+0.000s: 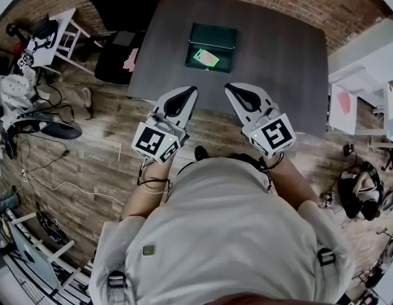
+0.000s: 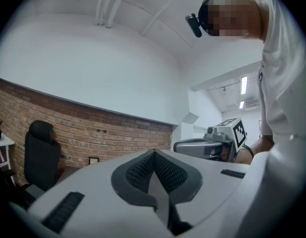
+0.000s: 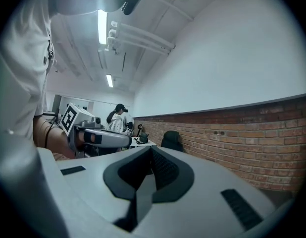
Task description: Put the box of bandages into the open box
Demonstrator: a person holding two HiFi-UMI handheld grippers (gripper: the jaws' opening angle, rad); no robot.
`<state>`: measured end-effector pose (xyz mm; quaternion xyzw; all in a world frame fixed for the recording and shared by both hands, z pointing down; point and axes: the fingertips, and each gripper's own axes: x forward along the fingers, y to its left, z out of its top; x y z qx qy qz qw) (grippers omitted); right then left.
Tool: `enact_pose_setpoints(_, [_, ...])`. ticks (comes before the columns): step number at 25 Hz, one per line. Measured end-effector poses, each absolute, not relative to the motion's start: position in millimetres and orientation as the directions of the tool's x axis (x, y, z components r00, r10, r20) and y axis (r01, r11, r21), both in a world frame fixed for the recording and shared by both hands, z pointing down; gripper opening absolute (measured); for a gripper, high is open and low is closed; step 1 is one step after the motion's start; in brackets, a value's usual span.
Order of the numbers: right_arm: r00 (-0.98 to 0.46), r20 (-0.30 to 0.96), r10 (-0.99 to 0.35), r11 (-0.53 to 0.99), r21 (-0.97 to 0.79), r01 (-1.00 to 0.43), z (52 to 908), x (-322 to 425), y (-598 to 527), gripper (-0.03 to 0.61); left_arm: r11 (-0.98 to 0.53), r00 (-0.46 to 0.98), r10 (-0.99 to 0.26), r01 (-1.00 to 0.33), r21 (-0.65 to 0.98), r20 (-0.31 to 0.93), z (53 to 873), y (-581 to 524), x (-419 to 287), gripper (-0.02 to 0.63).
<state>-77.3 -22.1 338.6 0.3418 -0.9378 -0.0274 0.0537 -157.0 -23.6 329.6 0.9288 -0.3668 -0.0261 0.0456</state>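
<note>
**Green box judged already filled**

The box of bandages [image 1: 205,58], pale green, is seen lying inside the open box [image 1: 212,33], near the far edge of the table [image 1: 279,56]. The left gripper [image 1: 193,89] and right gripper [image 1: 227,86] are kept closed and empty, short of the near edge. Nothing seems left to do.
</note>
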Motion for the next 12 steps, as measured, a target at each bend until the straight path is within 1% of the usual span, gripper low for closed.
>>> enact_pose_setpoints(4, [-0.771,0.082,-0.632,0.774,0.131,-0.62,335.4,-51.5,-2.6,0.02,-0.708,0.709,-0.704,-0.699,0.1,-0.025,322.0,-6.5,-135.3,0.015])
enact_pose_setpoints(9, [-0.768,0.13,-0.627,0.778,0.074,-0.623,346.5,-4.9,24.5,0.02,-0.679,0.68,-0.733,-0.728,0.088,-0.03,320.1,17.9,-96.8,0.015])
enact_pose_setpoints(12, [-0.769,0.133,-0.625,0.779,0.062,-0.623,351.2,24.5,41.1,0.02,-0.67,0.671,-0.741,-0.737,0.087,-0.03,323.0,34.0,-71.4,0.015])
